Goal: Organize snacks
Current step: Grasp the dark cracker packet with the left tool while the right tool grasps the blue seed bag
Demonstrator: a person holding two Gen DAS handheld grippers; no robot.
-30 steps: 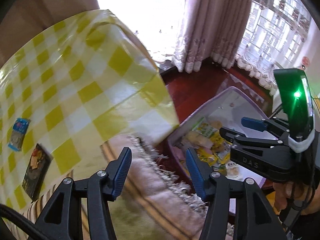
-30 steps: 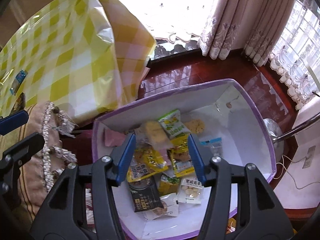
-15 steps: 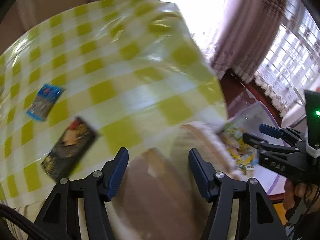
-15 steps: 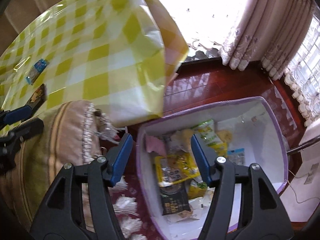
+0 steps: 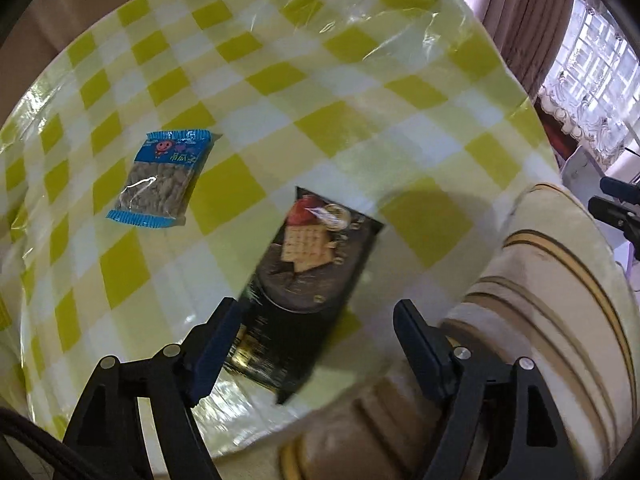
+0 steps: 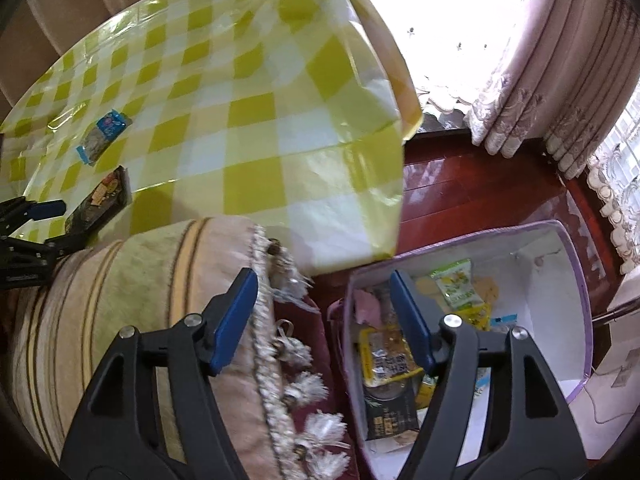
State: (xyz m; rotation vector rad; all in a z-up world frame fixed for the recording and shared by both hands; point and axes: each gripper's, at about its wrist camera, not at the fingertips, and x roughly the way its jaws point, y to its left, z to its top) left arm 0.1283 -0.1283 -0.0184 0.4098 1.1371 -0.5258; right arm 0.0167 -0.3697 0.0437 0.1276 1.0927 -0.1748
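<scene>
A black cracker packet lies on the yellow checked tablecloth near the table's edge. A blue seed packet lies to its left. My left gripper is open and empty, just above the black packet's near end. My right gripper is open and empty, above the gap between a striped cushion and a purple-rimmed white bin on the floor. The bin holds several snack packets. The right wrist view also shows both table packets: the black one and the blue one.
The striped cushion with tassels sits against the table edge, between the table and the bin. Red wood floor and curtains lie beyond. The left gripper shows at the right wrist view's left edge.
My left gripper has swung left from the bin to over the table, close to the black packet. My right gripper has drifted left, off the bin's middle toward the cushion.
</scene>
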